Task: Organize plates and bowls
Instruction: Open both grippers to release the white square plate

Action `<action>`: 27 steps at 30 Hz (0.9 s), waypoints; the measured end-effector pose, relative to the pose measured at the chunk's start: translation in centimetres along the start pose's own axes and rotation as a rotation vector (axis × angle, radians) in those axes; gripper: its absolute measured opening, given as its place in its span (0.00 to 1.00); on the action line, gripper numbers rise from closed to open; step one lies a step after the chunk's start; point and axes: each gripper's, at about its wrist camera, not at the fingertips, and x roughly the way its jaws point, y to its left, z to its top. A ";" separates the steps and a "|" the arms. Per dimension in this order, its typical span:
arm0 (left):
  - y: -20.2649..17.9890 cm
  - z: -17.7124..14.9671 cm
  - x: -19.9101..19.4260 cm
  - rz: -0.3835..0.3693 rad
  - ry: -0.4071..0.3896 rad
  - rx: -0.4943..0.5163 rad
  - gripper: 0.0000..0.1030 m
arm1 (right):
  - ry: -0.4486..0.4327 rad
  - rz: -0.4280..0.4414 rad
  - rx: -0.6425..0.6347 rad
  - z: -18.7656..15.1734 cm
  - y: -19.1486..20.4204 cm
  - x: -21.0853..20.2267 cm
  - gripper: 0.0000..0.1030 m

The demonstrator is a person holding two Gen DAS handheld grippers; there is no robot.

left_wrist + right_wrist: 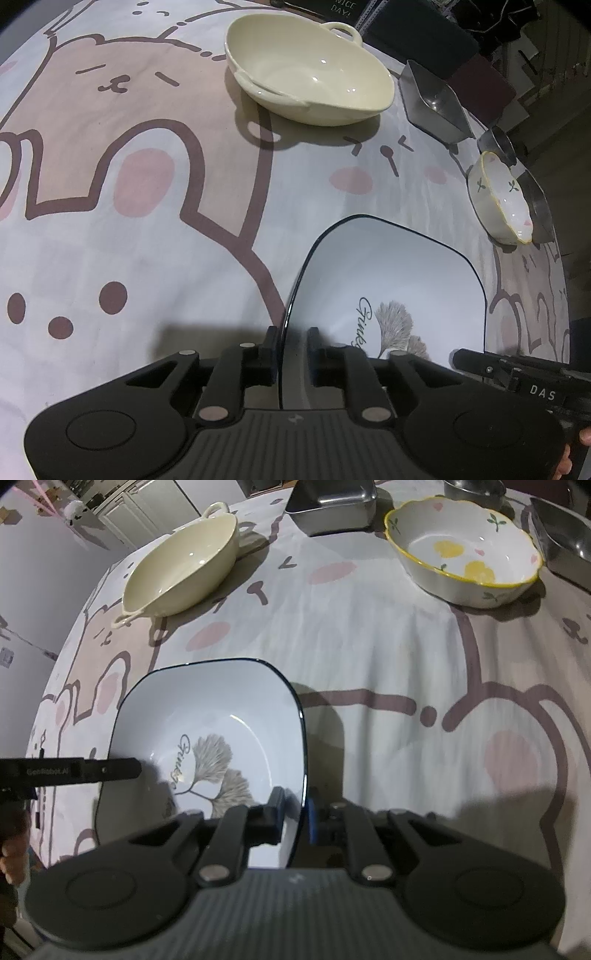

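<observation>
Square plate (pixel 388 280): white, dark rim, grey leaf print and script lettering partly covered by gripper parts; lies on the tablecloth (pixel 147 229), lower centre-right of the left wrist view, centre-left of the right wrist view. Near edge hidden under both tools.

Left gripper (pixel 291 354): bottom centre of its own view; jaws straddle the plate's left rim, a visible gap between rim and either finger, so not clamped. Whether a pad brushes the rim cannot be told.

Right gripper (pixel 297 816): bottom centre of its own view; jaws straddle the plate's right rim, blue pad just beside the outer edge, inner finger over the plate's wall. Contact is too dark to make out; narrow slit, no sure grip.

Cream bowl (pixel 306 70): two loop handles, upper centre of left view, upper left of right view, well apart from the plate.

Flower-edged bowl (pixel 461 550): yellow rim, yellow and pink marks inside, upper right of right view; squeezed at the right edge of left view.

Metal trays (pixel 332 506): one at top centre, another cut off at the upper right edge; a round metal vessel behind the flowered bowl, mostly cropped.

Person's fingers (pixel 11 853): a sliver at the left edge, blurred
</observation>
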 end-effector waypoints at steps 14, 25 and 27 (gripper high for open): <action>-1.9 -0.2 -6.0 -0.051 -0.287 -0.039 1.00 | -0.206 -0.031 -0.193 1.3 1.7 -6.2 0.98; -0.5 4.1 -5.0 -0.056 -0.440 -0.290 1.00 | -0.433 0.007 -0.401 13.2 4.5 -7.5 1.00; -0.6 4.7 -4.4 -0.057 -0.450 -0.325 1.00 | -0.440 0.018 -0.442 15.7 5.2 -6.8 1.00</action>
